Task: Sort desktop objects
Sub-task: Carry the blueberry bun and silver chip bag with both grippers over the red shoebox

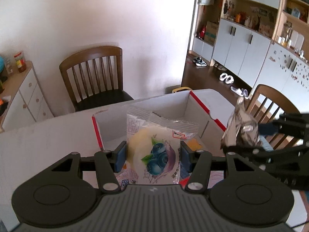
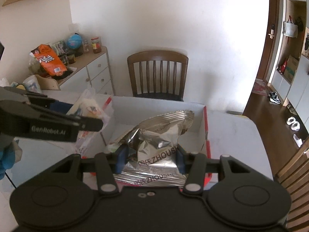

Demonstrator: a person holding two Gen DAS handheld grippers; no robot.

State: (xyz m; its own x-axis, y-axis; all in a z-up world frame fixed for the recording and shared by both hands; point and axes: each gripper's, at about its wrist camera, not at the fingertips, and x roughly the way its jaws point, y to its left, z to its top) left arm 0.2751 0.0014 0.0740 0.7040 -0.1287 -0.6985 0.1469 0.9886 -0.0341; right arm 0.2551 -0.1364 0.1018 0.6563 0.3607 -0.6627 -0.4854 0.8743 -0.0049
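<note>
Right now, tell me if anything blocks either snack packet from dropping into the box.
Nothing visible does. The left gripper holds the blueberry packet and the right gripper the silver packet at the open box, whose top is uncovered.

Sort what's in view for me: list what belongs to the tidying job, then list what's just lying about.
Part of the job:
- blueberry snack packet, held in the left claw
- silver foil packet, held in the right claw
- white cardboard box on the table

Just lying about:
- wooden chair
- orange snack bag
- globe
- slippers
</note>
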